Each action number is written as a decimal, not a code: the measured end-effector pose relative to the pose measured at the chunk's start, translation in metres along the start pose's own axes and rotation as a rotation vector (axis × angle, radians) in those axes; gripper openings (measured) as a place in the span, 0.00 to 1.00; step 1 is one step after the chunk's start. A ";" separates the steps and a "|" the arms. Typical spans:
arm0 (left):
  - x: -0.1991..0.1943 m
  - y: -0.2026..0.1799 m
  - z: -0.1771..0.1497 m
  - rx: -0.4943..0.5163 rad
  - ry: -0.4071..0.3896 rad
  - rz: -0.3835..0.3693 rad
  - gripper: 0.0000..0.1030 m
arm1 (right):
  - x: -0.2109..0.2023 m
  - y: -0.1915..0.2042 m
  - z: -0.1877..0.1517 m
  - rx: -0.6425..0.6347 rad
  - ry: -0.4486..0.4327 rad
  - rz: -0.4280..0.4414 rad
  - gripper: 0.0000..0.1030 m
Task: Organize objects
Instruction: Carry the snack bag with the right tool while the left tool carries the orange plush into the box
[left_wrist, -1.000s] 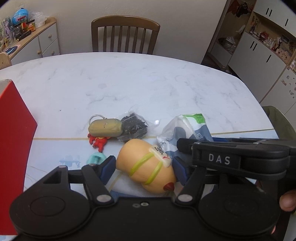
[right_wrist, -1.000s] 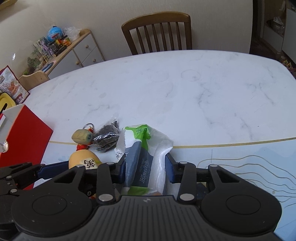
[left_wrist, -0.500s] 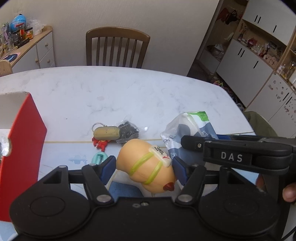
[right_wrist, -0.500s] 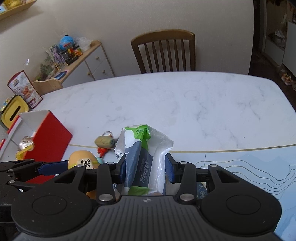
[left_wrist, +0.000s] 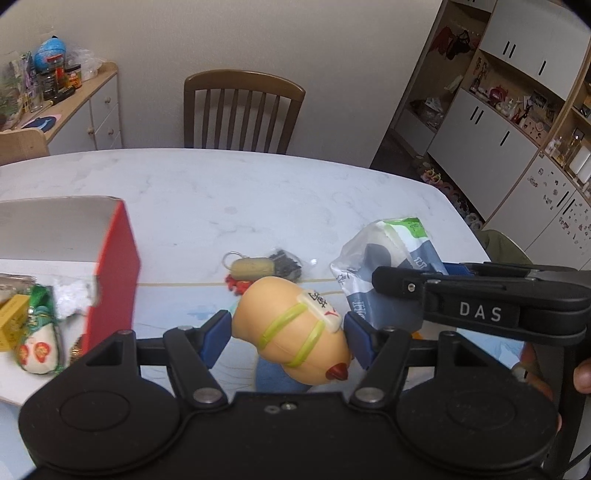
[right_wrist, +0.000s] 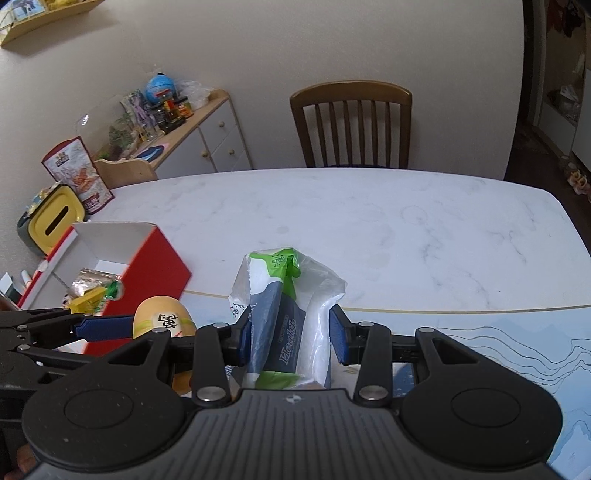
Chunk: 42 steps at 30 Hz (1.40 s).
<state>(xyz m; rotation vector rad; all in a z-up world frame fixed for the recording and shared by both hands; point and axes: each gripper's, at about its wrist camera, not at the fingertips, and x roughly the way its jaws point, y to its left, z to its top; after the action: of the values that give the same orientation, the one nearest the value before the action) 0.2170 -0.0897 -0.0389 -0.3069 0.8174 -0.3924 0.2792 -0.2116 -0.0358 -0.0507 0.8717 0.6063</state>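
My left gripper (left_wrist: 286, 334) is shut on a tan squishy toy (left_wrist: 291, 326) with green stripes and a red tip, held above the table. Beside it my right gripper (right_wrist: 291, 338) is shut on a white, green and dark-blue snack bag (right_wrist: 286, 314). The bag (left_wrist: 384, 266) and the right gripper's arm show at the right of the left wrist view. The toy (right_wrist: 162, 317) shows at the left of the right wrist view. A red open-topped box (right_wrist: 147, 262) stands on the left with several small packets inside. A keyring with a tan charm (left_wrist: 253, 266) and a small dark packet (left_wrist: 286, 260) lie on the table.
White marble table (right_wrist: 369, 229) with a blue patterned mat (right_wrist: 517, 350) at the near right. A wooden chair (right_wrist: 351, 125) stands at the far side. A yellow tissue box (right_wrist: 55, 218) sits left of the red box. A sideboard (right_wrist: 199, 133) and cupboards (left_wrist: 498, 122) line the walls.
Both grippers have risen with their loads, so the table objects look smaller and farther. The red box's open top and its contents have come into view on the left.
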 end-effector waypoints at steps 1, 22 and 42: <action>-0.004 0.004 0.001 -0.002 -0.003 -0.003 0.64 | -0.001 0.005 0.001 0.000 -0.001 0.001 0.39; -0.059 0.128 0.018 -0.029 -0.059 0.033 0.64 | 0.019 0.149 0.020 -0.070 -0.013 0.039 0.39; -0.059 0.252 0.038 -0.084 -0.058 0.162 0.64 | 0.087 0.246 0.030 -0.154 0.043 0.050 0.39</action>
<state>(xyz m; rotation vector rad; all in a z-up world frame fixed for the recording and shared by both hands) 0.2646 0.1639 -0.0795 -0.3266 0.7964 -0.1974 0.2155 0.0436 -0.0308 -0.1821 0.8686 0.7205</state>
